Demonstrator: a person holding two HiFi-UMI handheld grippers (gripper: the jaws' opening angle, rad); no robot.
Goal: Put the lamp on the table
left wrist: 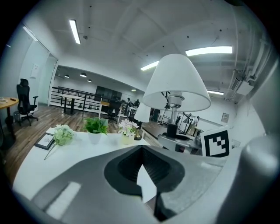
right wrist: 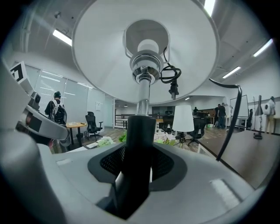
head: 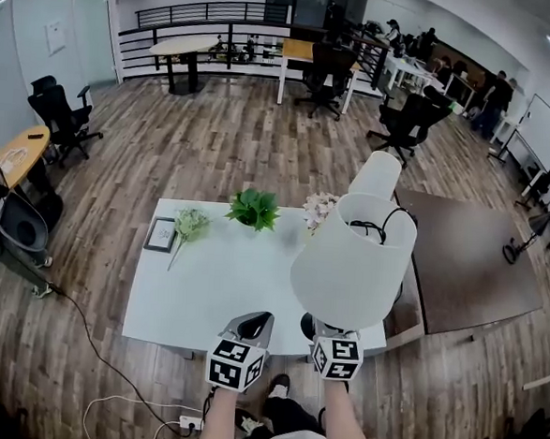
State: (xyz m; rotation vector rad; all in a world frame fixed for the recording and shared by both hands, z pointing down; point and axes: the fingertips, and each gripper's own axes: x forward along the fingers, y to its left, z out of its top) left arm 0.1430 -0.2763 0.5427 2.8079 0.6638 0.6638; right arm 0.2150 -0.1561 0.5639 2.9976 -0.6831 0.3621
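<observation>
My right gripper [head: 321, 330] is shut on the black stem [right wrist: 138, 144] of a lamp with a white shade [head: 352, 261], held upright over the near right corner of the white table [head: 223, 295]. In the right gripper view the shade [right wrist: 144, 48] fills the top, and a black cord [right wrist: 168, 76] is bundled under it. Whether the lamp's base touches the table I cannot tell. My left gripper [head: 254, 323] hovers at the table's front edge, left of the lamp, shut with nothing in it. From the left gripper view the lamp [left wrist: 175, 83] stands to the right.
On the table's far side stand a green plant [head: 254, 208], pale flowers [head: 191, 223], pink flowers [head: 319, 208], a picture frame [head: 161, 235] and a second white lamp [head: 376, 174]. A brown table [head: 470, 256] adjoins on the right. A cable and power strip [head: 186, 422] lie on the floor.
</observation>
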